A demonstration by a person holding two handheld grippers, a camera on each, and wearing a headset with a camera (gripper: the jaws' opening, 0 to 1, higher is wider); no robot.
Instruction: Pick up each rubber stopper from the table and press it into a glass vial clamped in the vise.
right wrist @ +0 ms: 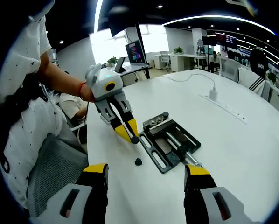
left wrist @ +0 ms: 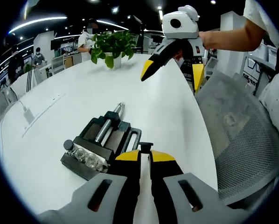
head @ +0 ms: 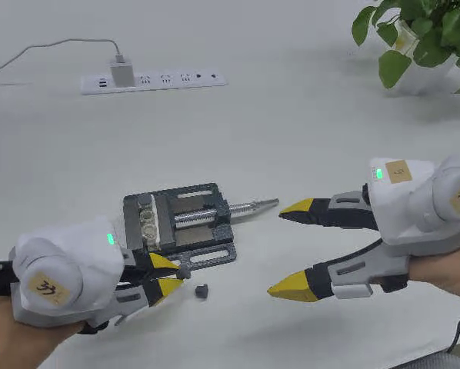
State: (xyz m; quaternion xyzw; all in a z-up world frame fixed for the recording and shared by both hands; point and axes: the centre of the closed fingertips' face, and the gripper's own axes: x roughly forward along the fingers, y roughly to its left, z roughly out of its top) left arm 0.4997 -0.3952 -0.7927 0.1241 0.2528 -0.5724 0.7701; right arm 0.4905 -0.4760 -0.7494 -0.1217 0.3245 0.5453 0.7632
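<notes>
1. A smooth white table (head: 307, 131) carries a dark, blocky metal vise (head: 218, 214). Its silver screw handle (head: 255, 205) points right.
2. A short row of clear glass vials (head: 148, 223) stands clamped at the left end of the vise. The farthest vial has a dark cap.
3. The left tongs (head: 178, 274) have a white body and yellow tips. They sit at the near edge of the vise, narrowed onto a small dark round stopper (right wrist: 135, 139) pinched at their tips, near the vials.
4. A second stopper (head: 201, 291), dark and stubby, lies loose on the table. It is just right of the left tongs' tips, near the vise's near corner.
5. The right tongs (head: 275, 254) are spread wide and hold nothing. They are right of the vise with their tips pointing left, apart from both stoppers.
6. Bare table surrounds the vise on the right and far sides. A white power strip (head: 153, 81) lies far left and a leafy plant (head: 422, 38) stands far right. The table's curved near edge runs close under the hands.
</notes>
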